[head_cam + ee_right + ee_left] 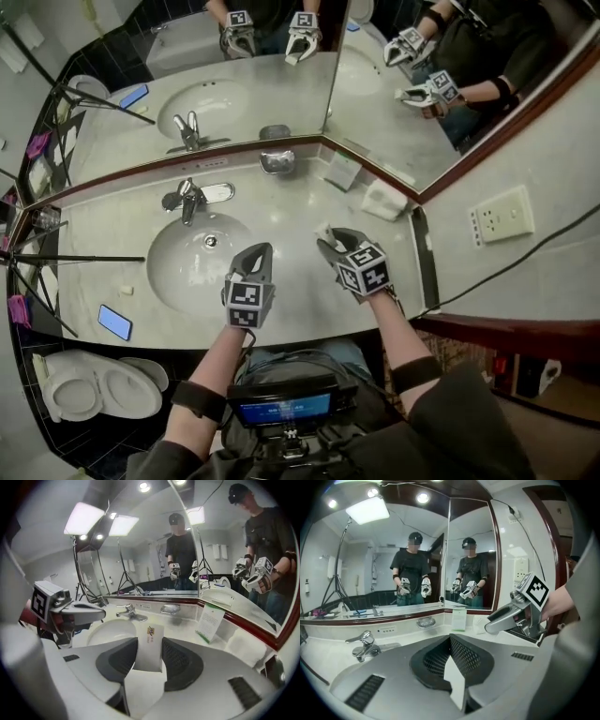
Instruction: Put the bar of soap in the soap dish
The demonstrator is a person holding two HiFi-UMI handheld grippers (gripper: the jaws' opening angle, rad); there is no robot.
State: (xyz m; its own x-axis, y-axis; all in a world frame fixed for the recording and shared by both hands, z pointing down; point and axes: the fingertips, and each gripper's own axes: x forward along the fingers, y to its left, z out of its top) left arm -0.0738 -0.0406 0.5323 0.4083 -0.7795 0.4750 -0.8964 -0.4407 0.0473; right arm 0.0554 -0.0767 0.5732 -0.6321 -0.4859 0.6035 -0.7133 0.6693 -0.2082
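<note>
Looking down from the head view, we hold both tools above the counter, in front of the sink basin. The right tool grips the wrapped bar of soap. The metal soap dish sits well apart from it, at the back wall beneath the mirror.

In the left gripper view, the left tool is clenched, its jaws together on nothing.

In the right gripper view, the right tool's jaws press on both sides of the white soap wrapper.
</note>
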